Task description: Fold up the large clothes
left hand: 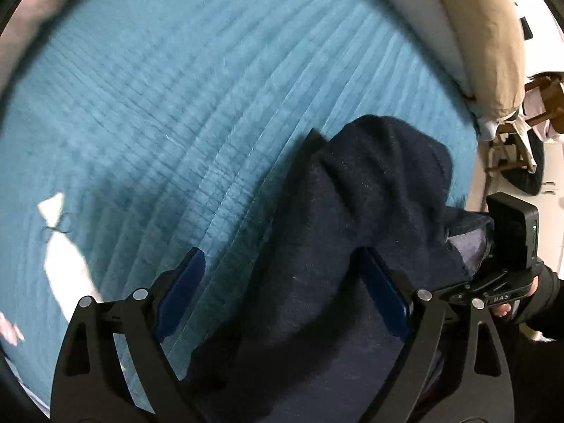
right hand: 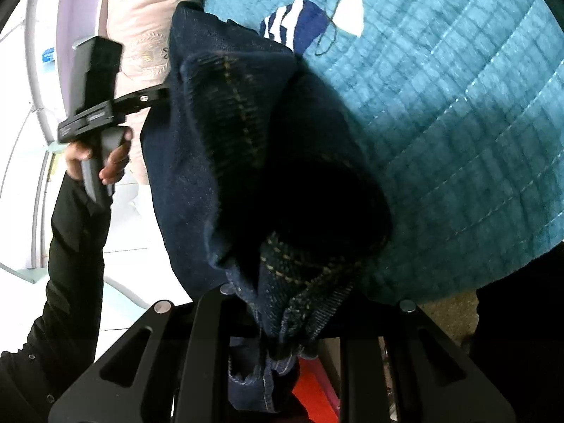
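Note:
Dark blue jeans [left hand: 356, 211] hang bunched over the teal quilted bed cover [left hand: 169, 88]. In the left wrist view my left gripper [left hand: 282, 271] is open, its blue-padded fingers [left hand: 384, 289] spread wide, with jeans fabric lying between and over them. In the right wrist view my right gripper [right hand: 282, 320] is shut on the jeans [right hand: 246, 148] at a stitched seam edge and holds them up above the bed's edge. The right gripper's body shows in the left wrist view [left hand: 511, 246]; the left gripper's body and hand show in the right wrist view [right hand: 95, 105].
A beige pillow [left hand: 483, 35] and a pale blue one [left hand: 423, 24] lie at the bed's far edge. A wooden chair [left hand: 539, 102] stands beyond. A striped blue-white cloth [right hand: 292, 24] and a white patch [right hand: 352, 10] lie on the cover. A pink pillow [right hand: 144, 24] lies at the left.

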A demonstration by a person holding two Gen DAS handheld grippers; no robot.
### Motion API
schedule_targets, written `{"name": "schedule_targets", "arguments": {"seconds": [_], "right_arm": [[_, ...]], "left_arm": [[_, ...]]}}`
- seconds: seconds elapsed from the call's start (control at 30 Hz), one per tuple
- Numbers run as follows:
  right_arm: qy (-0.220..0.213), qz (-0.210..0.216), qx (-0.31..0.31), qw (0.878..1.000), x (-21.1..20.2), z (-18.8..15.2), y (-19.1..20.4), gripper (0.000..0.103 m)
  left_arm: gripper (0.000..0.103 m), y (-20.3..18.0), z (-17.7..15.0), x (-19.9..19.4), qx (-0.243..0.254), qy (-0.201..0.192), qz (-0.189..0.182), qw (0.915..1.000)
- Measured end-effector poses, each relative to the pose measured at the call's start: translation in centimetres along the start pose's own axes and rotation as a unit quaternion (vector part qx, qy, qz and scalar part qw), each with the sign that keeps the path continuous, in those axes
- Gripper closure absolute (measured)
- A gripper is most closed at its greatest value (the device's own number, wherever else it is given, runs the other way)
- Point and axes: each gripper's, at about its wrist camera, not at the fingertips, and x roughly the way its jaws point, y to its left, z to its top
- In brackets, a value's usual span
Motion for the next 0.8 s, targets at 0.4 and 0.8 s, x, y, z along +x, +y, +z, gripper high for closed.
{"name": "schedule_targets", "arguments": {"seconds": [0.4,0.8], "right_arm": [[0.005,0.001,-0.003,1.0,-1.2,0.2,-1.1,0.085],[-0.008,-0.031,-0.029,0.999,-0.6,-0.4,1.5,0.084]], "left_arm": [[0.039,2.1,-0.8,1.9,-0.036,0.04,-0.097,0.9939],[0.062,-2.5,-0.6,1.9,-0.03,0.018,-0.045,0.9984]]}}
